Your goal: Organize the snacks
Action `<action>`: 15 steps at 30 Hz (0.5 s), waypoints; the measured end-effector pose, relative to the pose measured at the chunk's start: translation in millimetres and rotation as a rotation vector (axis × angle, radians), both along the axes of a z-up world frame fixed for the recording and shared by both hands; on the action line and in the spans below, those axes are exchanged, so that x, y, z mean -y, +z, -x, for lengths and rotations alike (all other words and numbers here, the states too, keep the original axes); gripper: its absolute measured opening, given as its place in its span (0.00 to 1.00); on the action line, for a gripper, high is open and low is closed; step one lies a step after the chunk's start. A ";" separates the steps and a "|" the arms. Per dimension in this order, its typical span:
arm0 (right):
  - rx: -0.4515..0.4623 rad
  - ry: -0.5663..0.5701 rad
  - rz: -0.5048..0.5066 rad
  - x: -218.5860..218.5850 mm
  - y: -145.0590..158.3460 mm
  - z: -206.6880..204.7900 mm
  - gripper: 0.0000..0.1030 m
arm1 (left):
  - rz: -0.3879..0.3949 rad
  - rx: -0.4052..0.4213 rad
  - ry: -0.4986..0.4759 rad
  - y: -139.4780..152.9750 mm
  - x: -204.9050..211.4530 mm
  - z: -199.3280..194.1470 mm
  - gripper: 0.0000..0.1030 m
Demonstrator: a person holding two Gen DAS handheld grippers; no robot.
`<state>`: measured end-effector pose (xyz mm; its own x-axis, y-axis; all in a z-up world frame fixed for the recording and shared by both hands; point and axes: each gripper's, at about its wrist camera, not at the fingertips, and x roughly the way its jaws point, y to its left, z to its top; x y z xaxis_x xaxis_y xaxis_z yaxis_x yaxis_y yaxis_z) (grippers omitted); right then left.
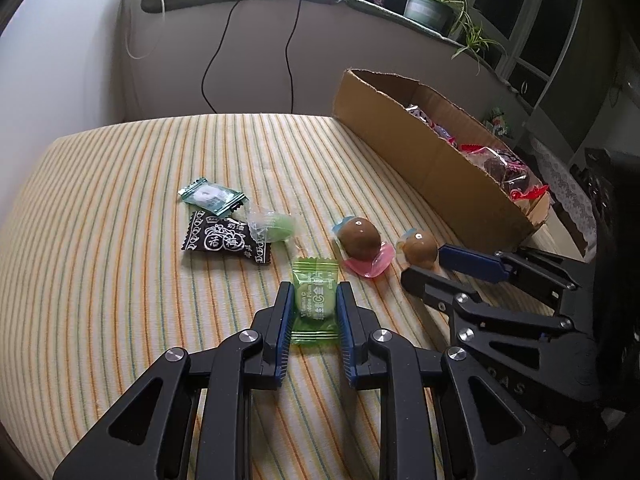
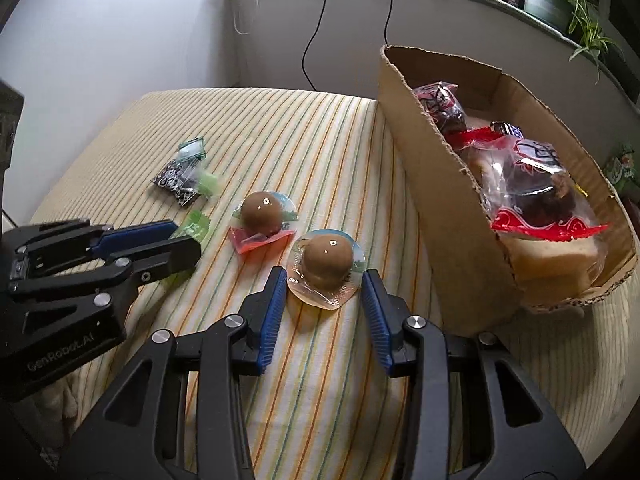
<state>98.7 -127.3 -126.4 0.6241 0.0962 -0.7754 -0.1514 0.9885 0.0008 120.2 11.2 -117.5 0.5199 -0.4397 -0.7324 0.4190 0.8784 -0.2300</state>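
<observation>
On the striped desk (image 1: pixel 120 208), a teal candy (image 1: pixel 211 196) is lying at the far left, touching a black packet (image 1: pixel 224 240) just in front of it, and a clear-wrapped green sweet (image 1: pixel 276 226) is overlapping the packet's right edge.

The left claw (image 1: pixel 314 304) is sitting low on the cloth with its jaws parted around a green candy (image 1: pixel 315 300); the blue pads (image 1: pixel 285 320) are lying just beside the wrapper's edges, and I cannot tell whether they are touching it.

To the right, a pink cup (image 1: pixel 362 246) with a brown dome is resting apart from both claws. Next to it a clear cup (image 2: pixel 325 270), also brown-domed, is sitting between the fingers of the right claw (image 2: pixel 325 298), which is standing open, a gap showing on each side.

At the far right, a cardboard box (image 2: pixel 448 184) is standing on the desk, holding bagged snacks (image 2: pixel 528 184) in red-trimmed wrappers. A potted plant (image 1: pixel 428 10) is sitting on the ledge behind.
</observation>
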 end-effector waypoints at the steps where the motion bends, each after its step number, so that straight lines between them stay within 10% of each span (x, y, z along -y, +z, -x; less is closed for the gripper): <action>1: -0.001 -0.011 -0.002 -0.6 0.4 1.1 0.40 | -0.001 0.001 0.001 -0.1 -0.4 0.6 0.19; 15: 0.028 0.044 -0.042 -3.7 4.3 3.0 0.23 | -0.007 0.001 0.067 5.9 -12.0 10.3 0.19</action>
